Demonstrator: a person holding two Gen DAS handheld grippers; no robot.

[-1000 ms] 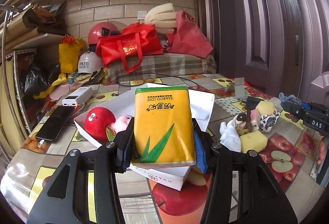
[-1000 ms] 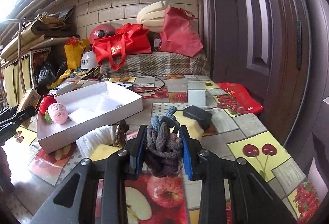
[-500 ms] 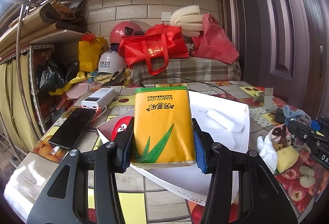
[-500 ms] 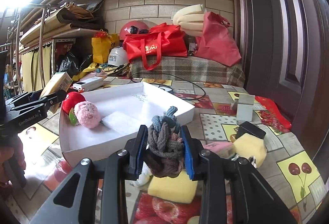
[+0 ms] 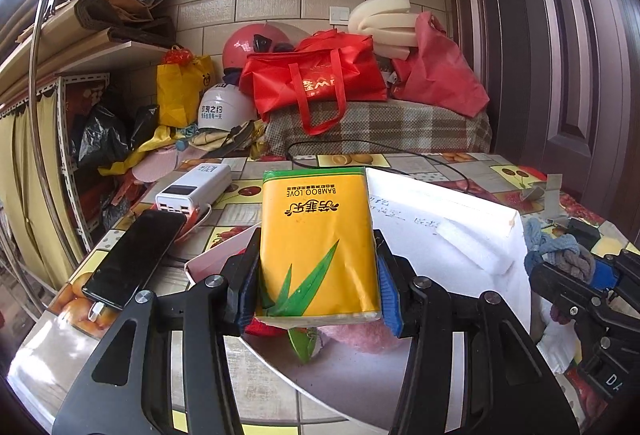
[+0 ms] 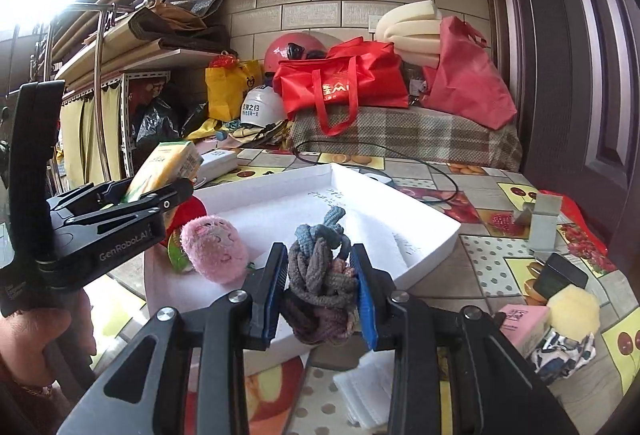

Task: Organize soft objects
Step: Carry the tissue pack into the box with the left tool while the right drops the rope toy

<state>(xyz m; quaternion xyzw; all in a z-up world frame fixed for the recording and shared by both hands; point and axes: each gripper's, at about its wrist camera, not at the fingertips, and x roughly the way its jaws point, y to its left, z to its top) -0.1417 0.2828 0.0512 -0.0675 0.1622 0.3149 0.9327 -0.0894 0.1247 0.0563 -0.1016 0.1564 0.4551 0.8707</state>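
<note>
Left gripper (image 5: 318,267): jaws pinching the yellow tissue pack (image 5: 318,243) by its two long sides, the pack upright with its print upside down.
Under the left jaws: the pink plush (image 5: 360,333) and a red plush (image 5: 262,327) peek out below the pack's lower edge, inside the near corner of the white tray (image 5: 460,211).
Right gripper (image 6: 320,287): jaws pinching the knotted rope toy (image 6: 322,275), grey-blue at the top and brownish lower down, held above the tray's near wall (image 6: 428,255).
Just beyond the right jaws, to their left: the pink plush (image 6: 214,249) lies in the tray, touching the red plush (image 6: 188,211), which the left gripper (image 6: 160,181) partly hides.
Ahead of the right jaws: a white foam slab (image 6: 380,239) on the tray floor.
Right of the right jaws, on the worktop (image 6: 480,227): a yellow sponge (image 6: 574,311) resting on a patterned cloth (image 6: 562,353), just beside a pink block (image 6: 522,321) and near a black block (image 6: 562,275).
Left of the left jaws: a black phone (image 5: 134,259), and beyond it a white power bank (image 5: 194,187), both on the worktop.
Far beyond both jaws: a red bag (image 5: 316,79) on a plaid-covered surface (image 5: 380,127) against the brick wall.
</note>
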